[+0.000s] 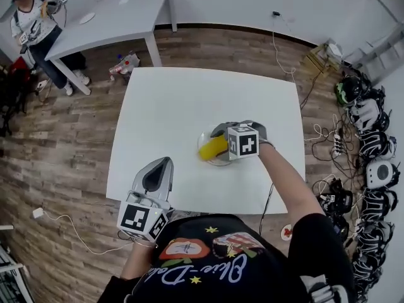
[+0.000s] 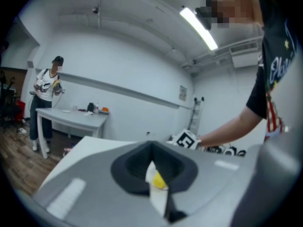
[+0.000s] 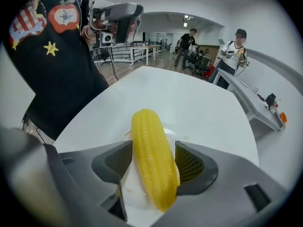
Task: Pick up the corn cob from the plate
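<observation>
A yellow corn cob [image 1: 213, 148] [image 3: 152, 164] lies on a small clear plate [image 1: 203, 137] [image 3: 137, 197] on the white table [image 1: 170, 106], right of its middle. My right gripper [image 1: 218, 141] [image 3: 154, 160] points steeply down over the plate. Its jaws are open and straddle the cob, one mesh pad close on each side. My left gripper [image 1: 165, 161] [image 2: 151, 150] hovers level at the table's near left edge. Its tips meet and hold nothing. Through the slit behind its tips I see a bit of the cob [image 2: 158, 181].
A second grey table [image 1: 107, 17] stands at the back left with a person [image 1: 31, 24] beside it. Helmets and cables [image 1: 366, 144] crowd the floor on the right. A cable and plug [image 1: 38, 213] lie on the wooden floor at the left.
</observation>
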`<state>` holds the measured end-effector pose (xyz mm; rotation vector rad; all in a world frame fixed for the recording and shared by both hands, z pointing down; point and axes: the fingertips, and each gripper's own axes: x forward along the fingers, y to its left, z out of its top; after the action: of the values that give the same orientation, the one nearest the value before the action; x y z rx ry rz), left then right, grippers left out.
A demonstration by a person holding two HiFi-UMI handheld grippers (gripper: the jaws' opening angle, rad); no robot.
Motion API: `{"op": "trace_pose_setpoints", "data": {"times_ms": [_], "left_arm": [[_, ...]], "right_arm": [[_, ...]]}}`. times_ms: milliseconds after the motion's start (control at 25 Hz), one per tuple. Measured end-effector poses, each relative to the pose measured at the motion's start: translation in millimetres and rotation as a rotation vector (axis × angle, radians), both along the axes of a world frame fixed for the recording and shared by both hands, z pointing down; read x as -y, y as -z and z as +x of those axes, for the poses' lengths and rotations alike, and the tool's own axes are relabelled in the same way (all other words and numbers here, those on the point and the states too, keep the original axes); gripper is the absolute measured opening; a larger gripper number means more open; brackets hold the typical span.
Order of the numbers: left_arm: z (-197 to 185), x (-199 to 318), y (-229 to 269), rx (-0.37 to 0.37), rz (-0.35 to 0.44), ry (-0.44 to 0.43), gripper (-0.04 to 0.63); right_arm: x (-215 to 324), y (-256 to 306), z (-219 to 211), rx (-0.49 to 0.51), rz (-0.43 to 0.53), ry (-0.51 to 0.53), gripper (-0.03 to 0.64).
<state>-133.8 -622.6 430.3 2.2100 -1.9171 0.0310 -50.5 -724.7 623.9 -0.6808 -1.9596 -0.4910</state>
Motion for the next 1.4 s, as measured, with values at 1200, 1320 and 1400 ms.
{"op": "trace_pose_setpoints", "data": {"times_ms": [1200, 1320, 1400], "left_arm": [[1, 20, 7, 0.045, 0.028, -0.026, -0.012], [5, 24, 7, 0.055, 0.028, -0.041, -0.012], [7, 25, 6, 0.052, 0.027, -0.047, -0.012]], "right_arm": [[1, 178, 59, 0.970, -0.522, -0.837, 0.247], [-12, 192, 80, 1.056, -0.560, -0.947, 0.245], [-20, 197, 92, 1.090, -0.562, -1.003, 0.244]]}}
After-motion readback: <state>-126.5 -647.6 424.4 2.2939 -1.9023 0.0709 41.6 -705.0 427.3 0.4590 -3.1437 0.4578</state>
